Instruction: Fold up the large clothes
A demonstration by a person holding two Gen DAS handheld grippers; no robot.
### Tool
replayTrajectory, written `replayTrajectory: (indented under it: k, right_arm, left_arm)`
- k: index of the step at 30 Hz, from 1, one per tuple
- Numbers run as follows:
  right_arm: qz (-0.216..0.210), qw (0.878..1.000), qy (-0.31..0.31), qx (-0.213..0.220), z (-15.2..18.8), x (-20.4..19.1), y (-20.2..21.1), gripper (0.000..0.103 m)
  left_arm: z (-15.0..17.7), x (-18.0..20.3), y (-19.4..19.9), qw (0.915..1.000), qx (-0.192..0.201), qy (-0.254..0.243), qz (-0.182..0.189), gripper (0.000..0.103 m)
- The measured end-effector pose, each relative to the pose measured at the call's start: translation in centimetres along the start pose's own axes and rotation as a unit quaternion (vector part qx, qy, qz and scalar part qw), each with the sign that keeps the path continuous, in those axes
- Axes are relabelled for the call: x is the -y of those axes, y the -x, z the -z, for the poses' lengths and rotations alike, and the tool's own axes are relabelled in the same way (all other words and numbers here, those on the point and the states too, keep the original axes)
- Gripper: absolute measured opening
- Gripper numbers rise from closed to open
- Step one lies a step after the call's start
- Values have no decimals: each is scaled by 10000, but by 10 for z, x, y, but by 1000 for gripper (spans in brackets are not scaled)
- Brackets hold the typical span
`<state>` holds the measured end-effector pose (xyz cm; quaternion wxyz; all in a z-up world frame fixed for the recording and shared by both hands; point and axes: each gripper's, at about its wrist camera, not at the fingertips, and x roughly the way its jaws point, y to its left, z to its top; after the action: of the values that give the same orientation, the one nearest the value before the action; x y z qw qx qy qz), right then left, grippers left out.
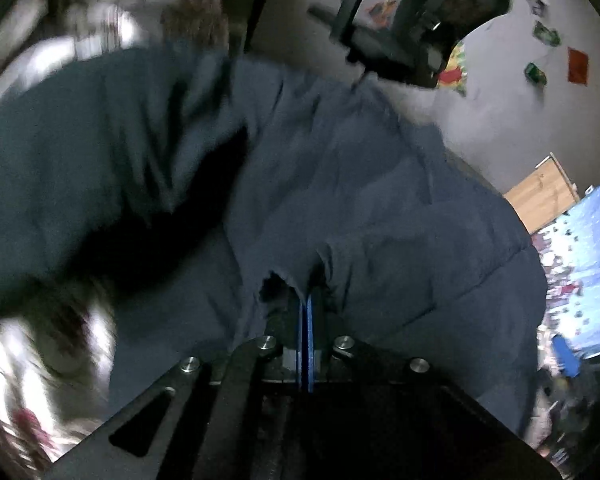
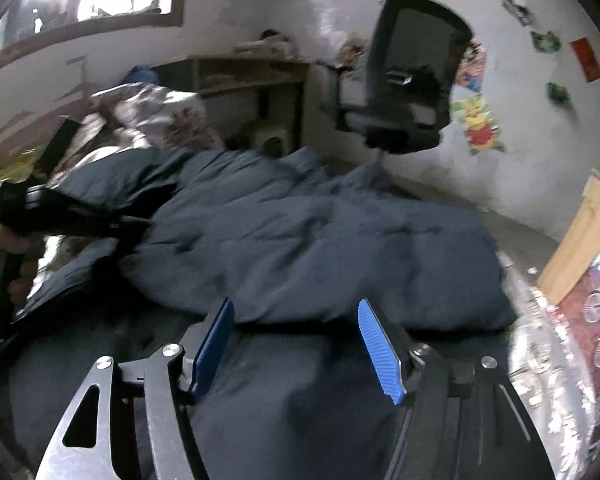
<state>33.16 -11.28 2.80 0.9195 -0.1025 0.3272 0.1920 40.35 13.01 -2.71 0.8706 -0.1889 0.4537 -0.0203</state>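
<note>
A large dark navy garment (image 2: 300, 240) lies spread and rumpled across the bed, its cloth thrown into soft folds and ridges. One layer is doubled over another, with a thick folded edge running across the near side. In the left wrist view the same garment (image 1: 340, 184) fills most of the frame, one bunched edge puckered and lifted.
</note>
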Motion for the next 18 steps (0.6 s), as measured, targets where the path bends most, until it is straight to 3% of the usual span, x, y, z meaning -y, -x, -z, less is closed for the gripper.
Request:
replayTrajectory:
  k: [3,5,12,18]
  right_arm:
    - [161,9997,-203,11,-12,18,-11,63]
    - [189,9990,-399,-34,-21,29,-24,63]
    - [16,9948,-738,-704,-29,42,-86,63]
    - [125,9910,-699,-1139,-15,38,-116,65]
  left_arm:
    - [-11,2,26,9977,631,-124,-227,0]
    - [-17,1,31,9958,797,-186,-419,0]
    - [-7,-7,-34,9922,-187,-605,-1075,0]
    - [-2,-16,-51,9922,-358,-579,-1040,0]
